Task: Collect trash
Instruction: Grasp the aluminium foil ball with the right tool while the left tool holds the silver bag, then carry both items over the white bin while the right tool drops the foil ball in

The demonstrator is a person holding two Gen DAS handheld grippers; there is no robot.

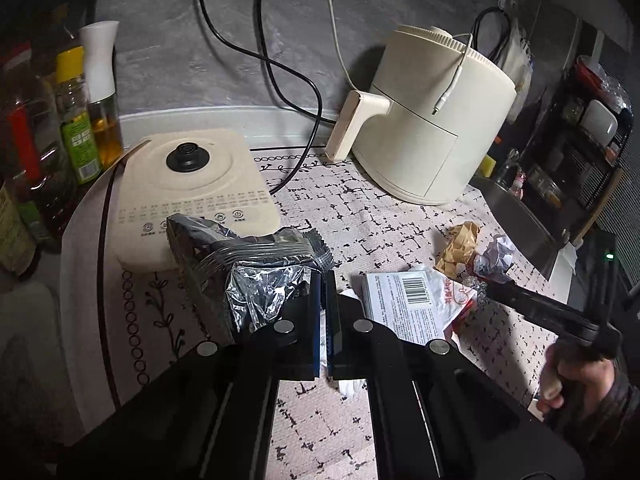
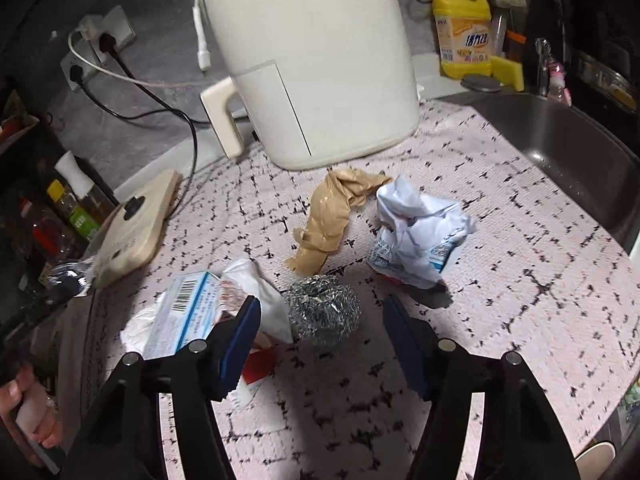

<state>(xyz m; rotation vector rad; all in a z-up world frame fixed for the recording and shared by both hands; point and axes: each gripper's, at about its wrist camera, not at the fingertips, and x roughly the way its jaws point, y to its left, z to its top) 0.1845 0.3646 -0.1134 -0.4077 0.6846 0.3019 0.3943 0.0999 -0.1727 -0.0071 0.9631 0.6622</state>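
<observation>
Landmark: the cream air fryer (image 2: 312,60) standing at the back of the worktop (image 2: 520,280), which is covered by a pale mat with black dash marks.

Left gripper (image 1: 324,280): jaws brought fully together, pinching an edge of the silver foil wrapper (image 1: 248,268). The wrapper hangs crumpled to the left of the fingertips, in front of the cream appliance base (image 1: 192,196) that lies well to the left of the air fryer. Whether the wrapper touches that base cannot be told.

Right gripper (image 2: 320,320): jaws partly open, with no pad contact on any item. The steel wool scourer (image 2: 324,310) lies on the mat between the fingers (image 2: 240,340), apart from both pads. It sits well in front of the air fryer.

Remaining trash, all on the mat in front of the air fryer:
- Brown crumpled tape (image 2: 332,216), closest to the fryer's base, just before it.
- White crumpled paper (image 2: 416,232), just to the right of the brown tape.
- Barcoded white packet (image 2: 188,312), in front of the fryer and to the left, lying on a white plastic bag (image 2: 260,292), beside the scourer.

Other fixtures: a steel sink (image 2: 580,160) lies to the right of the air fryer; a yellow detergent bottle (image 2: 464,28) stands behind it on the right. Oil and sauce bottles (image 1: 76,120) stand far to the left of the fryer, beyond the appliance base. A black cable (image 1: 280,80) runs down the wall left of the fryer.
</observation>
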